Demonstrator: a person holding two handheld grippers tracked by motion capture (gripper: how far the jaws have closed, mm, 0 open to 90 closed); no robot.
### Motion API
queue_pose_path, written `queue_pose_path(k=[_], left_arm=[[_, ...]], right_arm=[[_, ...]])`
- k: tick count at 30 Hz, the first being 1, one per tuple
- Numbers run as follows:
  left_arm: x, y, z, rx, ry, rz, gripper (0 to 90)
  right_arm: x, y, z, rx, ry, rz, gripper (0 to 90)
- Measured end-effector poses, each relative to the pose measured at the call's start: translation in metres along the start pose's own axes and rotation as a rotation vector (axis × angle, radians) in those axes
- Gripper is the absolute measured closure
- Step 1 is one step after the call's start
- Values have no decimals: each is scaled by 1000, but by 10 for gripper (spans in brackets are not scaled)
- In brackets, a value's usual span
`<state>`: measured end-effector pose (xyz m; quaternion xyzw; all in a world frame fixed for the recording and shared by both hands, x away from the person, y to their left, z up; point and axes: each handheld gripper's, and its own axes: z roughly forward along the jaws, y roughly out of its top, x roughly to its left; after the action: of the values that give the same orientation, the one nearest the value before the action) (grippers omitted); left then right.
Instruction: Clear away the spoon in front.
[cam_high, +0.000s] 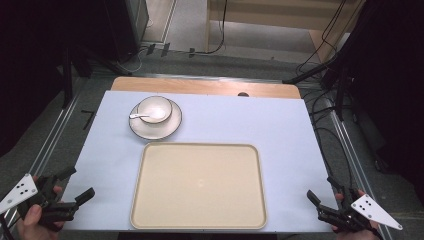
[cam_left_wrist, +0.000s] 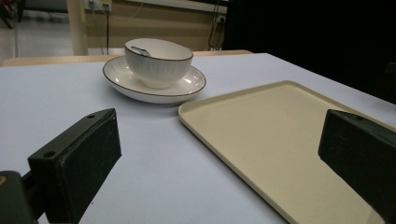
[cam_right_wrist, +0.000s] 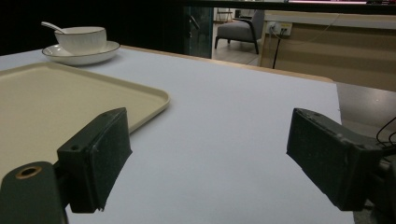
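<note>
Resting at the near corners of the worktop, the left claw and the right claw both stand wide with nothing between their jaws. A bowl with a spoon sits on a saucer at far left, just beyond the empty beige tray. Judging by position, the left claw is nearer the dishes, which lie forward and slightly right of it.
</note>
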<state>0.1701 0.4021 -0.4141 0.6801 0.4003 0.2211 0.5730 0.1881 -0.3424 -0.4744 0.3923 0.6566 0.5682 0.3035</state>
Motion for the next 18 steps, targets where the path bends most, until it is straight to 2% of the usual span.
queue_pose_path(k=[7, 8, 12, 15, 18], left_arm=[[-9, 7, 8, 15, 4, 21, 0], [-10, 9, 9, 12, 1, 19, 0], [-10, 15, 11, -17, -20, -39, 0], [-12, 20, 11, -27, -14, -26, 0], [-11, 24, 13, -35, -15, -31, 0]], right_arm=[[1, 0, 2, 7, 2, -5, 138], [2, 0, 2, 7, 3, -4, 138], [3, 1, 3, 4, 3, -9, 138], [3, 1, 4, 3, 1, -12, 138], [3, 1, 4, 4, 3, -6, 138]])
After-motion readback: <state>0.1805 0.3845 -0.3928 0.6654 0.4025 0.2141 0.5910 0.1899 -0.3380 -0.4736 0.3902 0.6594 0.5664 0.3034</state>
